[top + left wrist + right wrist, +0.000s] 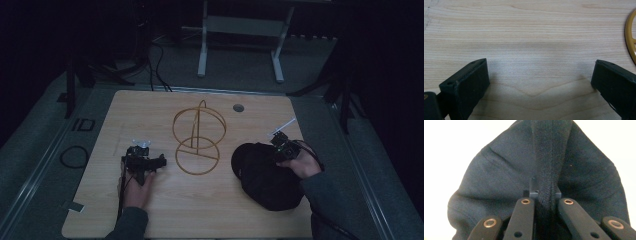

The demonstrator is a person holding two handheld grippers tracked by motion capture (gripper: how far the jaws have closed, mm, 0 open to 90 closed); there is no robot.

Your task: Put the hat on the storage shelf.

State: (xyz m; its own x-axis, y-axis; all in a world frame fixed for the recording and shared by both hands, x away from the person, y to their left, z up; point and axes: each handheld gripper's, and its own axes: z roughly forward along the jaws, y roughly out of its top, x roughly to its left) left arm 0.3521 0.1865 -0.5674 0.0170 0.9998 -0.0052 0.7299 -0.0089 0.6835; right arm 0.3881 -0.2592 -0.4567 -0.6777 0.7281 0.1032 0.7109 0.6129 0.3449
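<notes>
Dark navy fabric, a soft cloth cap [265, 177], lies on the right side of the pale wooden tabletop [165, 210], beside a golden wire ring stand [198, 137]. The right claw [281, 145] pinches a raised ridge of the cap between closed jaws. The left claw [145, 159] rests low over bare wood left of the stand, jaws spread wide, holding nothing.

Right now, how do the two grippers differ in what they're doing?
The left gripper has its jaws wide apart with only bare table between them; the right gripper is shut on a fold of the black hat. The left gripper sits beside the wire stand without touching it; the right gripper is in contact with its hat. Both are hand-held, low over the table.
</notes>
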